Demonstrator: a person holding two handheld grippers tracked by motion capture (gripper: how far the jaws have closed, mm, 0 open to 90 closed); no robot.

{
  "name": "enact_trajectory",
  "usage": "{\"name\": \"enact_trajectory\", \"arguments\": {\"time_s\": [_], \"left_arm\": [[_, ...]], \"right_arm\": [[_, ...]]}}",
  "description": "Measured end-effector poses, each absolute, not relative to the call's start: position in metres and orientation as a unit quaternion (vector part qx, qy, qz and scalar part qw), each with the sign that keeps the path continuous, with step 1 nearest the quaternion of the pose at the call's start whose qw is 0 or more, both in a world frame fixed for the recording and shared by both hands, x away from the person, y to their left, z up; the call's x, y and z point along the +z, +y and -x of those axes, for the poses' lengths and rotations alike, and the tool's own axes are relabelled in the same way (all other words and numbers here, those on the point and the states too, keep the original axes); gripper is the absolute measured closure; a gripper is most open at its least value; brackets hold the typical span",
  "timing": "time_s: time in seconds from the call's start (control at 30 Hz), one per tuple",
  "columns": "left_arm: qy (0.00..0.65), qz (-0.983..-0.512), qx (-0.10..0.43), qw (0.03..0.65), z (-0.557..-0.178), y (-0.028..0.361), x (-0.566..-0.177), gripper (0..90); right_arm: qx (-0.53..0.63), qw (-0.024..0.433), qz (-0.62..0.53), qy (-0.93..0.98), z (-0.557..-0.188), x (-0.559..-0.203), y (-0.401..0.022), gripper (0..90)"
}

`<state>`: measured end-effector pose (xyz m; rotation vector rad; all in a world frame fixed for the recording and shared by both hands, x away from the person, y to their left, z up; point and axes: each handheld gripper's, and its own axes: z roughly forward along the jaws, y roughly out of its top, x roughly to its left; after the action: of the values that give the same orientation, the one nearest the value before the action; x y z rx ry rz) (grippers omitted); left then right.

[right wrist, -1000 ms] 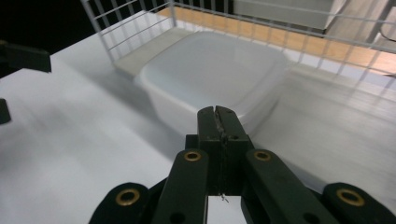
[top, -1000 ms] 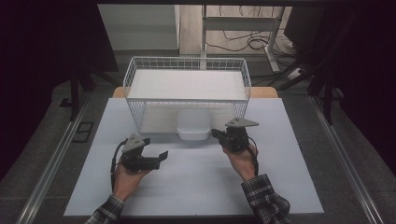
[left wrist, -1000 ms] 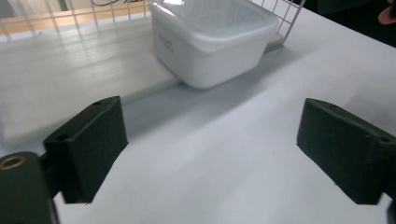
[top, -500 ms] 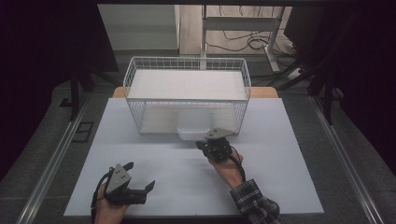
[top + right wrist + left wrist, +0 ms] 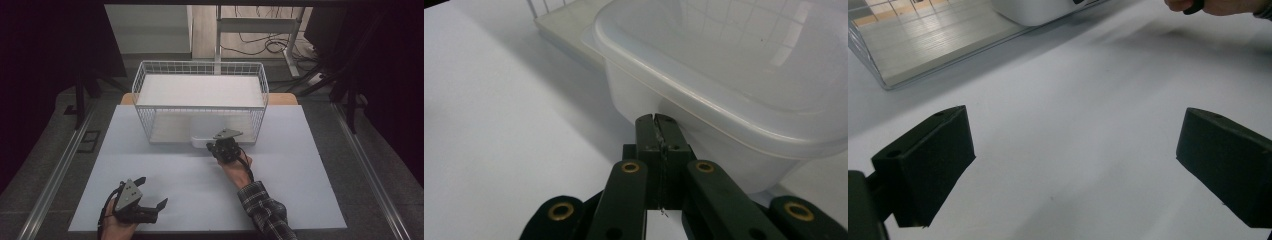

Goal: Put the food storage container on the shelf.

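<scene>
Left gripper (image 5: 142,207): parked near the front left edge of the desk (image 5: 310,165), well apart from the work; its jaws are spread wide with nothing between them and have just been opening. It appears to be kept out of the way.

Wire basket (image 5: 200,102): set at the back middle of the desk, lying so that its open side faces the person and access from the front is allowed.

Plastic container (image 5: 734,75): a translucent white tub seen at the basket's open front, partly inside it, its near end jutting toward the person.

Right gripper (image 5: 226,148): brought up to the container's near wall, just under the rim; its jaws are pressed together, empty, tips at or just short of the plastic. Closed jaws are judged to suit a push into the basket rather than a grasp.
</scene>
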<state>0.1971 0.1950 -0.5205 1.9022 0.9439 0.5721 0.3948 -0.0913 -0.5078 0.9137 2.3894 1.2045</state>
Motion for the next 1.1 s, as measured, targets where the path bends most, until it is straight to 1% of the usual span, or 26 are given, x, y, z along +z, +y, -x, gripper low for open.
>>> {"name": "enact_trajectory", "arguments": {"time_s": [0.23,0.43,0.8,1.03,1.1], "left_arm": [[0.383,-0.768,0.228,0.459,-0.198,0.195,-0.521,1.4],[0.372,-0.778,0.241,0.446,-0.199,0.190,-0.524,1.4],[0.376,-0.773,0.237,0.452,-0.200,0.192,-0.523,2.0],[0.376,-0.774,0.236,0.451,-0.200,0.192,-0.523,2.2],[0.379,-0.776,0.229,0.449,-0.201,0.192,-0.523,2.6]], "right_arm": [[0.417,0.164,-0.318,0.835,-0.404,-0.505,-0.086,89.0],[0.418,0.164,-0.328,0.831,-0.416,-0.505,-0.083,89.0],[0.410,0.177,-0.336,0.829,-0.433,-0.504,-0.078,89.0],[0.406,0.174,-0.350,0.826,-0.440,-0.505,-0.076,89.0],[0.404,0.174,-0.354,0.825,-0.441,-0.505,-0.076,88.9]]}}
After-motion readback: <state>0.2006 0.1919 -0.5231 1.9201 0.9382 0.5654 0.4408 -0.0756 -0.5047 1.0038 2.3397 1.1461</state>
